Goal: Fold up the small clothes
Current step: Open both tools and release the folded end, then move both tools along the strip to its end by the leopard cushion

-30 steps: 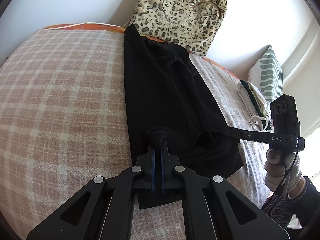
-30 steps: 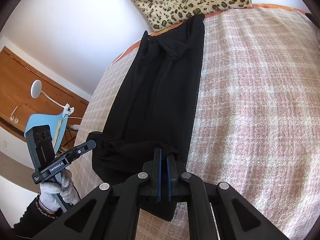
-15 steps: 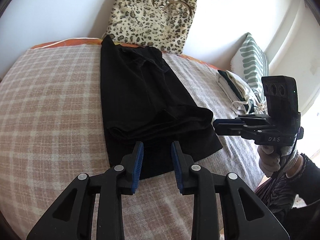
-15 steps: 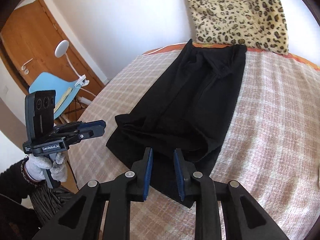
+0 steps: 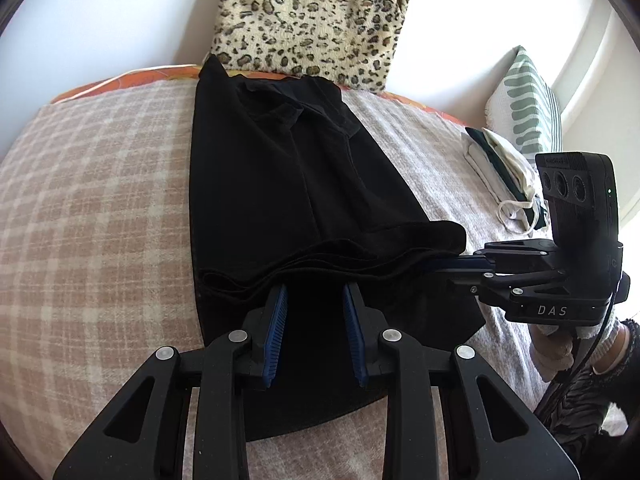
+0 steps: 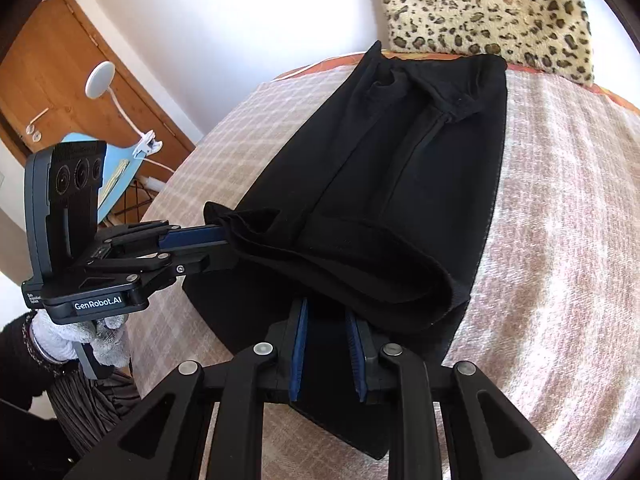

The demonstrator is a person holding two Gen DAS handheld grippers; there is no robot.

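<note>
- A black cotton garment [image 5: 280, 184], folded into a long narrow strip, lies lengthwise on a bed covered by a pink-and-cream checked blanket [image 5: 92, 216]; its far end reaches a leopard-print plush cushion [image 5: 316, 20] propped against the white wall.
- The garment's near end is doubled back on itself, so a rolled fold crosses the strip just beyond both sets of fingers.
- The left gripper [image 5: 316, 332] hovers over the near end, its blue-padded fingers [image 5: 276, 332] narrowly parted with only flat cloth beneath them, gripping nothing.
- The right gripper [image 6: 328, 356] sits the same way, fingers [image 6: 298, 356] slightly apart and empty above the black cloth.
- In each wrist view the other gripper's tips reach the edge of the fold from the side; whether they touch it I cannot tell.
- A gloved hand [image 6: 68, 340] holds the left gripper's handle.
- A green-striped pillow [image 5: 524, 104] and folded pale clothes [image 5: 504, 176] lie at the bed's far right.
</note>
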